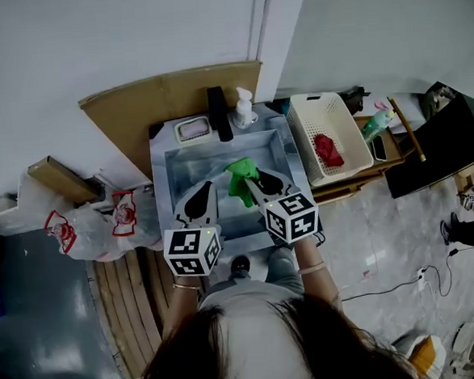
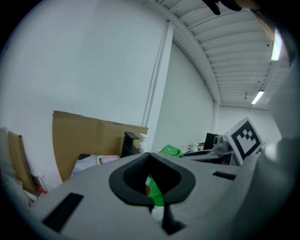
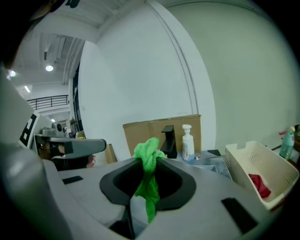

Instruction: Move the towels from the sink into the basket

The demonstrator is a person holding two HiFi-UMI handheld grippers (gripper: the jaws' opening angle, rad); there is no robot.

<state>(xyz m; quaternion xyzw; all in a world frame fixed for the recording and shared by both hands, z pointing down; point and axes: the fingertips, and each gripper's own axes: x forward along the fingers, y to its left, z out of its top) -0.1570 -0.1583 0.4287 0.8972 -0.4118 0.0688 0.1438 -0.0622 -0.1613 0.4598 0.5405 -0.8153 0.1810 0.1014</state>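
Towels show in two spots: one above the sink [image 1: 188, 165] and one in the basket [image 1: 302, 131].

At far left, crumpled plastic bags [image 1: 86, 227] lie on the floor, clear of the work. Next comes the left gripper [image 1: 209, 186], held over the near left part of the sink. In its own view its jaws are pressed together with nothing between them [image 2: 150, 153]. The green seen through the gap behind its tips is cloth hanging beyond it. It looks parked there to stay out of the way, since one tool is enough for a light cloth.

Behind the sink a sheet of cardboard [image 1: 150, 106] leans on the wall, probably as a splash guard. In front of it stand a black faucet [image 1: 219, 111] and a soap bottle [image 1: 244, 109].

Over the middle of the sink hangs the green towel [image 1: 240, 180]. The right gripper [image 1: 251, 178] pinches it near one bunched end [image 3: 149, 157], so a knot of cloth sits above the tips and the rest trails down [image 3: 149, 187]. Gripping a bunched fold gives the pads something thick to bite, and the free tail can drain and swing without snagging the rim.

To the right, just beside the sink on a low stand, the white basket holds a red towel [image 1: 328, 149]. Its open top faces up, so the cloth can be dropped in. The green towel probably goes there next.
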